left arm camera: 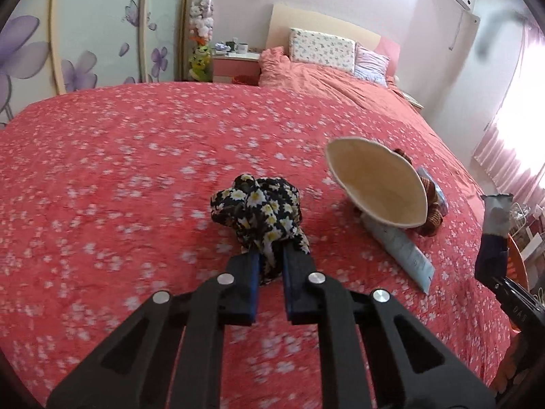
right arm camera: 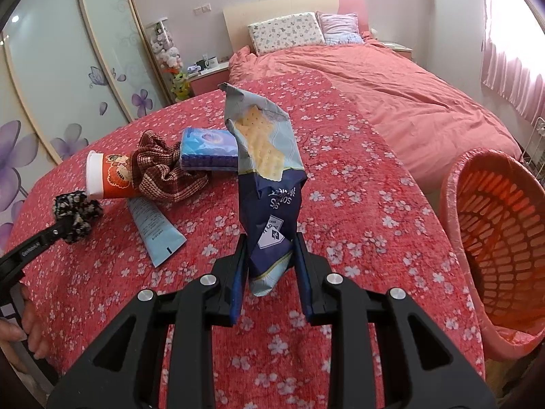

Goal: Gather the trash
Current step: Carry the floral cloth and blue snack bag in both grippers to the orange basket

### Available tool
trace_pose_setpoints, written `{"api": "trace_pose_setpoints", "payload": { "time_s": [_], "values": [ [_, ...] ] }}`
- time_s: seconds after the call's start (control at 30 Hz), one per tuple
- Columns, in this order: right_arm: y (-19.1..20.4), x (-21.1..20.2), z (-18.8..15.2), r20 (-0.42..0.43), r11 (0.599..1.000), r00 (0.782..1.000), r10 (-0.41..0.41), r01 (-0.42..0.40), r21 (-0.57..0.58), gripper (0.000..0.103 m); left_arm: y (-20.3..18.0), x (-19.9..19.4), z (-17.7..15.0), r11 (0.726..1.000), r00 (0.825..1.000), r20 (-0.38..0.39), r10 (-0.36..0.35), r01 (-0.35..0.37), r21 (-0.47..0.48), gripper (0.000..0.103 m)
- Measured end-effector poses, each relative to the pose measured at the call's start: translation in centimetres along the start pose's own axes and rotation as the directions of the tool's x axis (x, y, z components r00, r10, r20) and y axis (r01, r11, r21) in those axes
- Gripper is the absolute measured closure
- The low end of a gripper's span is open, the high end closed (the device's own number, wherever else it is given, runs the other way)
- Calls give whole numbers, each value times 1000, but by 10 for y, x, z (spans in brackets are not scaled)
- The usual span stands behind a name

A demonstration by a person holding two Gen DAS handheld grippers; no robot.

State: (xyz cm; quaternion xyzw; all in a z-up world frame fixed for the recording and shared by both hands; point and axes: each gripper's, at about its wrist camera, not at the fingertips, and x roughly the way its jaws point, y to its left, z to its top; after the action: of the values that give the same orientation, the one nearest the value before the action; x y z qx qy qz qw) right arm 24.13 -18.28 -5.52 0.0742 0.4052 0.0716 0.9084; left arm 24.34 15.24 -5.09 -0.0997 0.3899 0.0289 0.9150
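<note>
Above the bed, the left gripper pinches a floral scrunchie; the right gripper holds a cracker wrapper upright, beside the basket.

Daylight floods from curtained window at right, blown out; motion blur on bedspread; fisheye edges dark.

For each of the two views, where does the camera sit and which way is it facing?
Left wrist: rides the left gripper, facing up the bed to the headboard; its fingers pinch a daisy-print scrunchie.
Right wrist: rides the right gripper, same heading, clamping a cracker wrapper beside the orange basket.
Shared: paper cup, blue tube, each other's gripper.
</note>
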Motion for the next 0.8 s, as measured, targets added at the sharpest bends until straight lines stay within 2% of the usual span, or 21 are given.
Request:
{"api": "trace_pose_setpoints", "payload": {
  "time_s": [0.33,0.8],
  "values": [
    [-7,-23,-3,39,1000,999,-11,11,10,76,-14,-44,6,999,998,66,-15,13,34,91],
    [-30,-65,-7,130,998,990,-61,57,32,76,-81,-85,6,985,987,111,-112,96,141,91]
  ]
}}
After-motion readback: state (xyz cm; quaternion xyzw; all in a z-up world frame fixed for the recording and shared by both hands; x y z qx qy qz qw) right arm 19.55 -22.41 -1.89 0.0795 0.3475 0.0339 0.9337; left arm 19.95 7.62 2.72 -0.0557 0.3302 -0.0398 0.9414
